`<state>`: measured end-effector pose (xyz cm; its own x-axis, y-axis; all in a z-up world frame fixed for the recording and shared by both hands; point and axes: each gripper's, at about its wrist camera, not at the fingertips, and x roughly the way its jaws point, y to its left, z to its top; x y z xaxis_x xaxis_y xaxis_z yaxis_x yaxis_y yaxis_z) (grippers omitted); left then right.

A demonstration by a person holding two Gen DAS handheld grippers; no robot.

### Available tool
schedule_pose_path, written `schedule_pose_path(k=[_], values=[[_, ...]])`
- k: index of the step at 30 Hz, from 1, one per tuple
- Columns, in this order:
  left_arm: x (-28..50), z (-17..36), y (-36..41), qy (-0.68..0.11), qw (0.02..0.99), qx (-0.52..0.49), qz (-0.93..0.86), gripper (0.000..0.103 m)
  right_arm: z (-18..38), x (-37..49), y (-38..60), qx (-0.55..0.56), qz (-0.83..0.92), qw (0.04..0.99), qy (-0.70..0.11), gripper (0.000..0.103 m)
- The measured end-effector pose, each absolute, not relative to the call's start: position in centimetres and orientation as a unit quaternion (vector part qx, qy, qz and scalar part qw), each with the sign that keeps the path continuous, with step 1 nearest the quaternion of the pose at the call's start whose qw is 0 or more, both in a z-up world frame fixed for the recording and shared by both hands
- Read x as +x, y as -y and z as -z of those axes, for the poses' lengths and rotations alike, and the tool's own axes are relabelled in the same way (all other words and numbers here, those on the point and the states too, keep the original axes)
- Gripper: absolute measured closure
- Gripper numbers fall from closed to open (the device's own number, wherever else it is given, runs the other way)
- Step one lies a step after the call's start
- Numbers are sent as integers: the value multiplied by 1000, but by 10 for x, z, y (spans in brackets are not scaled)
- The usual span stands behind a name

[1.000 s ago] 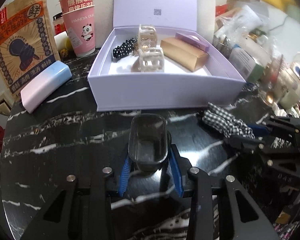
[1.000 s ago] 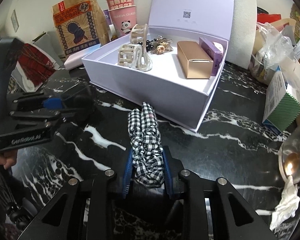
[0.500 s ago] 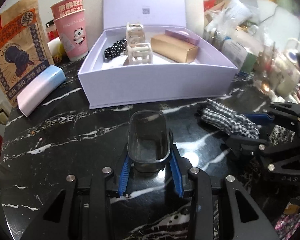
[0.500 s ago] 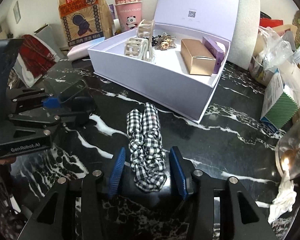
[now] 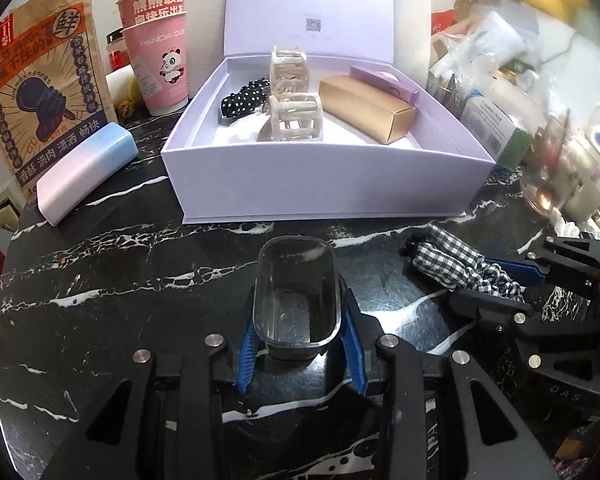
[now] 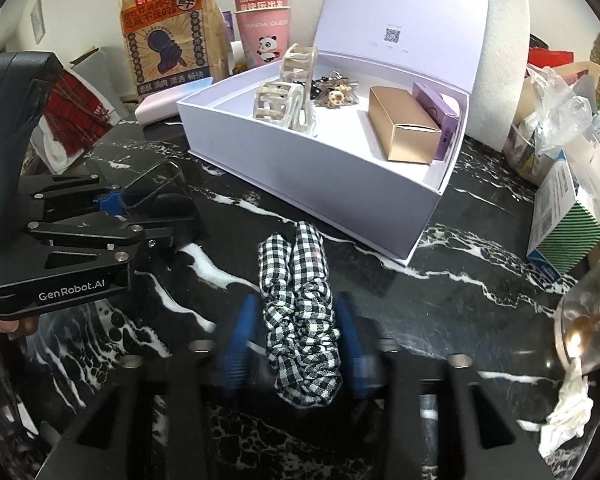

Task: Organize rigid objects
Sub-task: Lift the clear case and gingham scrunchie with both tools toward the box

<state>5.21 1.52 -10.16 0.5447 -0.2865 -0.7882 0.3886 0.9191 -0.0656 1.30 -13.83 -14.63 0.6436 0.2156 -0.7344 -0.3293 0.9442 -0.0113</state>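
Note:
My left gripper [image 5: 298, 350] is shut on a small clear plastic container [image 5: 296, 300], upright, just above the black marble table [image 5: 120, 280]. It also shows in the right wrist view [image 6: 156, 188]. My right gripper [image 6: 296, 336] is open, its blue fingers either side of a black-and-white checked scrunchie [image 6: 298, 312] that lies on the table; the scrunchie also shows in the left wrist view [image 5: 460, 268]. Beyond stands an open lilac box [image 5: 320, 184] holding two cream hair claws [image 5: 296, 116], a gold box [image 5: 366, 108], a purple box [image 5: 384, 84] and a dotted scrunchie [image 5: 244, 98].
A pink-blue case [image 5: 84, 172], a snack bag [image 5: 40, 80] and pink panda cups [image 5: 160, 64] stand at the back left. Cluttered boxes and bags [image 6: 560, 216] and a glass [image 6: 592, 320] crowd the right. A red plaid cloth [image 6: 76, 116] lies far left.
My right gripper has opened and let go of the checked scrunchie, which now lies on the table between the fingers. My left gripper still holds the container, shifted slightly.

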Motion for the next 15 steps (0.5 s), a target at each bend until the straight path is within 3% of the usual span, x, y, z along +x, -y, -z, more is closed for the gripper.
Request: schedule_pose_path(k=[4, 15], values=[[49, 100, -17, -448, 868, 35, 213, 67, 146, 10, 138, -73, -162, 902, -393, 78], [36, 85, -8, -435, 875, 62, 204, 67, 137, -2, 141, -47, -176, 905, -384, 78]])
